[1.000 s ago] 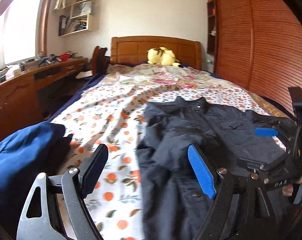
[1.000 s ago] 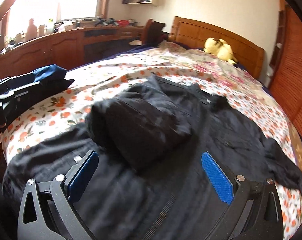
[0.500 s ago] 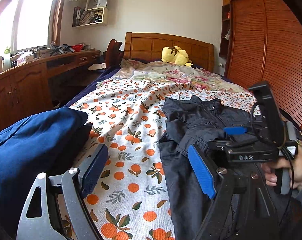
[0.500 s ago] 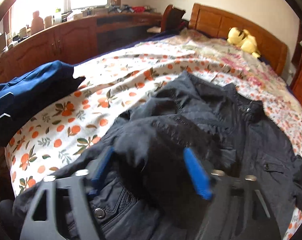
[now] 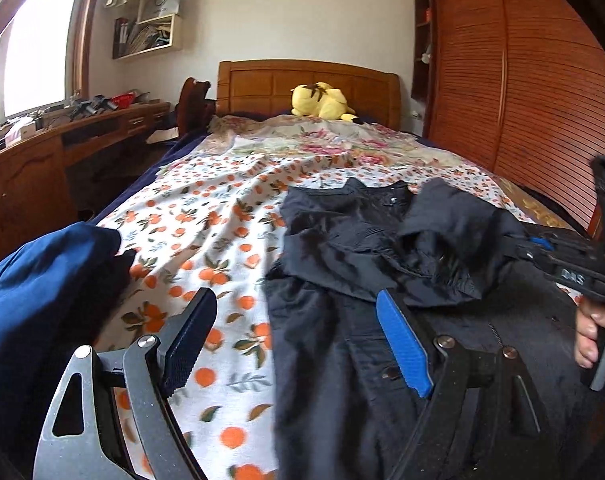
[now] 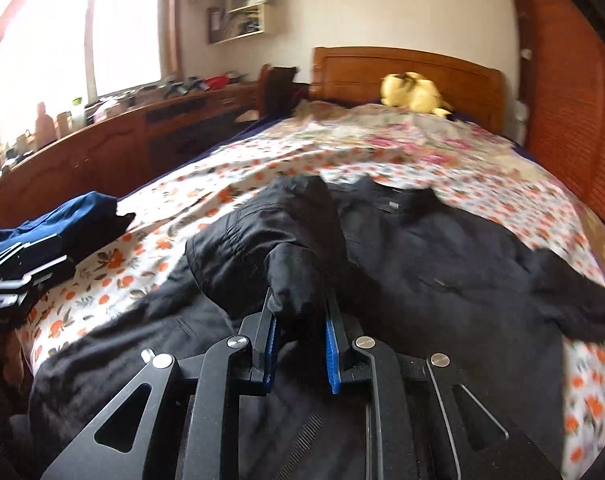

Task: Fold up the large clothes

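Sleeve fabric of the black jacket [image 6: 442, 264] sits pinched in the just-closing right gripper [image 6: 300, 344]; left gripper [image 5: 298, 340], at nine o'clock, gapes empty.

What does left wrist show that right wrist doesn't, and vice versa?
Only left wrist: the open left gripper with nothing between its fingers, and the hand gripping the right tool's handle.
Only right wrist: the right gripper, whose fingers have just been closing, pinching a bunched fold of the black jacket.
Both: that jacket on the floral bedsheet, the blue garment and the yellow plush toy.
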